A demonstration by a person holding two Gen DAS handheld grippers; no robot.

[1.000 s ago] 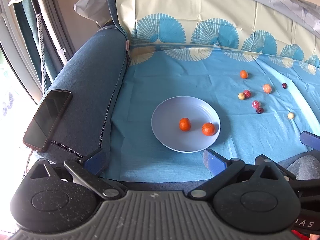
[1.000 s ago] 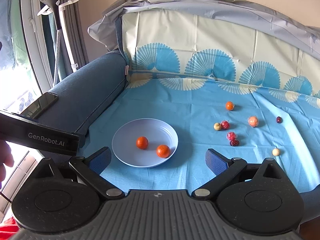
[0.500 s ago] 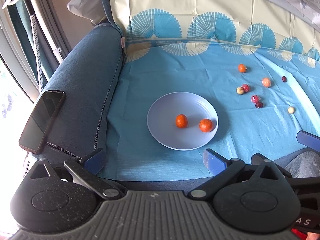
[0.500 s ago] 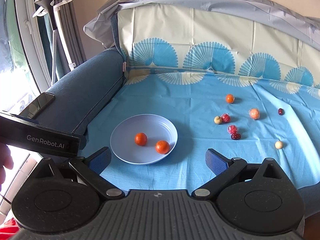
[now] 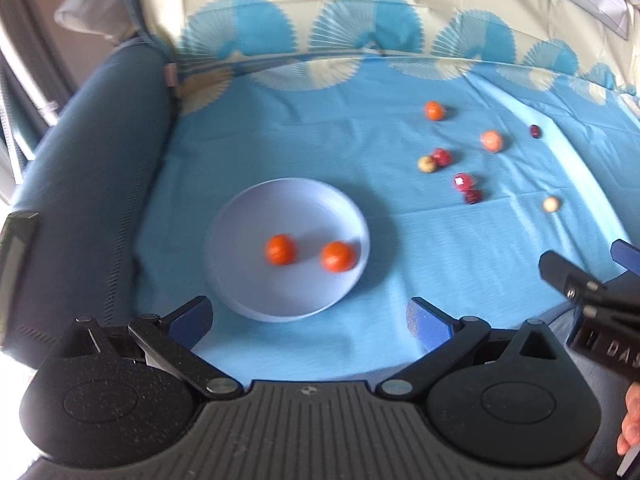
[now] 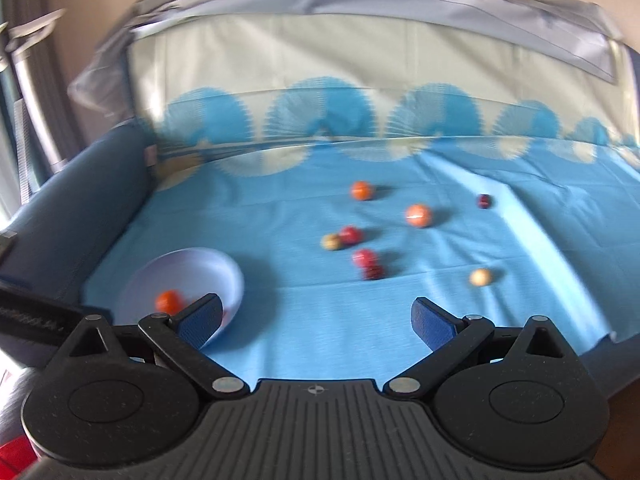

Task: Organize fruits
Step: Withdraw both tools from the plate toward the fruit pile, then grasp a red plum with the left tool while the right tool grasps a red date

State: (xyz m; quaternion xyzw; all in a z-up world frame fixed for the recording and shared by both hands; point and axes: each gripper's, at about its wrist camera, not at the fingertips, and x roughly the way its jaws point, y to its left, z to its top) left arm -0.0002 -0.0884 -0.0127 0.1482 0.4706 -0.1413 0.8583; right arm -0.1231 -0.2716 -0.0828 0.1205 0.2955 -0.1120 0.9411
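While both tools hang over the near edge of the sofa seat, neither carries anything: the left hand-held gripper [image 5: 308, 320] has its blue pads spread wide with nothing between them, and the right hand-held gripper [image 6: 318, 320] is likewise released and empty.

Just ahead of the left hand-held gripper sits the pale plate [image 5: 240, 216] on the blue cloth [image 5: 460, 260], with two oranges [image 5: 280, 249] resting on it, side by side and slightly apart. That appears to be the finished part of the job.

Further ahead of the right hand-held gripper, and well clear of the plate, the rest of the fruit lies loose on the cloth. Nearest are a red fruit touching a darker one [image 6: 372, 271], with a pale round fruit [image 6: 480, 277] off to the right. Beyond them a yellowish fruit [image 6: 331, 242] rests against another red one [image 6: 351, 235]. Farther still lie a peach-coloured fruit [image 6: 418, 215], a third orange [image 6: 361, 190] and a small dark fruit [image 6: 484, 201].

By this count two pieces are placed and eight remain, so the task looks early. Motion blur leaves the exact kinds of fruit unclear.
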